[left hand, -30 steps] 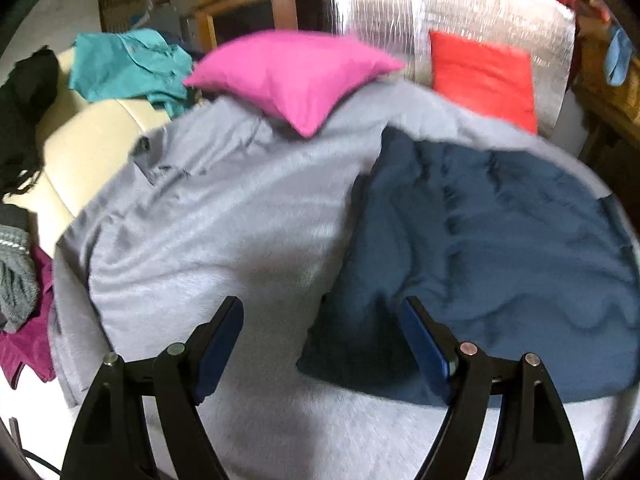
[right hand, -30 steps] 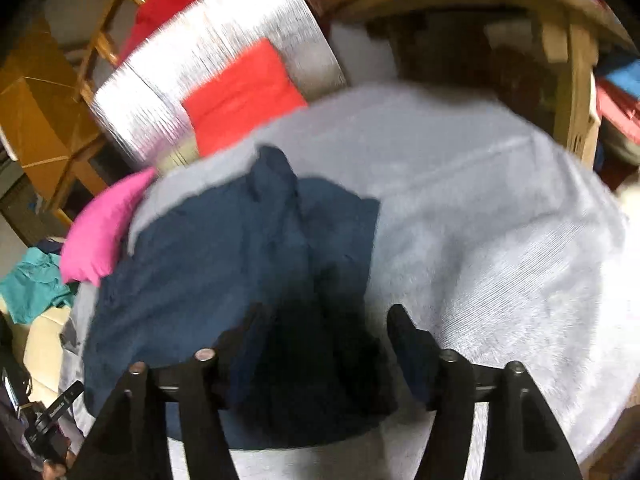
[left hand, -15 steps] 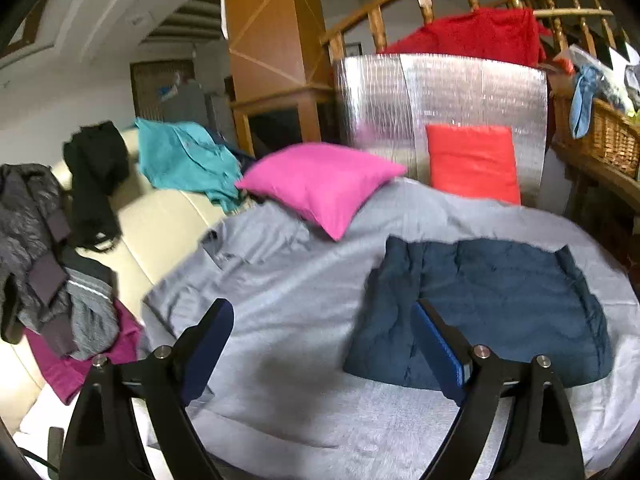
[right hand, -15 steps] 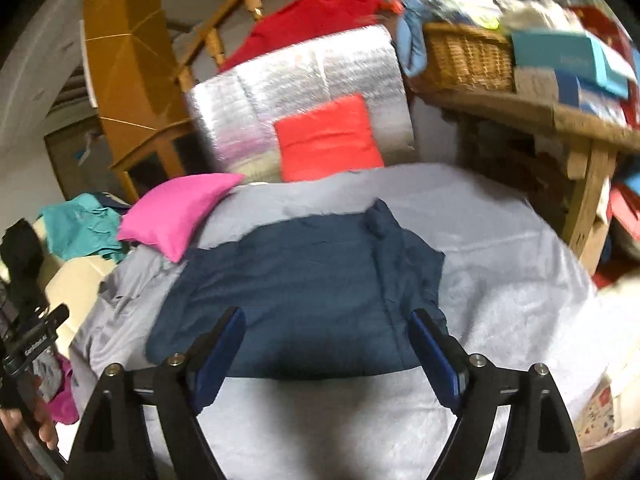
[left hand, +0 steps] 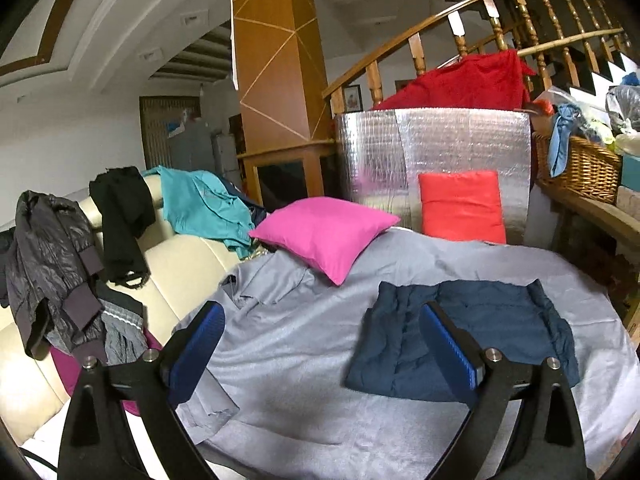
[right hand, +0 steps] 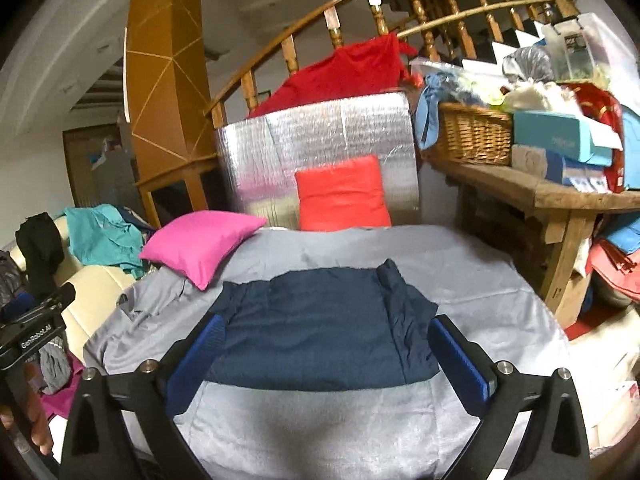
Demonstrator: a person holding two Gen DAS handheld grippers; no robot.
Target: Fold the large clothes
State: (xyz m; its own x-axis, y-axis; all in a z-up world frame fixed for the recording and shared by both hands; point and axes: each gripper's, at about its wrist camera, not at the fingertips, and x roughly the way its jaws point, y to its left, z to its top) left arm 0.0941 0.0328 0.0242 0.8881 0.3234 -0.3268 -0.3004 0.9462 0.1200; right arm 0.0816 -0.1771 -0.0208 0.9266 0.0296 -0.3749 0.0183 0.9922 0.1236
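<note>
two grippers opening, empty, navy garment (right hand: 320, 332) folded flat beyond fingers (right hand: 196, 356)

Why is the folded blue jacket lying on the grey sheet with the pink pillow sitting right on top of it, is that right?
Not quite. The pink pillow isn't on the folded blue jacket; it lies apart from it, further back on the grey sheet. The right wrist view shows bare sheet between them. The jacket does lie folded on the sheet.

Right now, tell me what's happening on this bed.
A person is folding clothes with two tools. The navy garment lies folded into a flat rectangle on the grey sheet, with nobody touching it. The left hand-held gripper and the right hand-held gripper hover above the bed, jaws opening and holding nothing. More clothes wait draped over the cream sofa.
</note>
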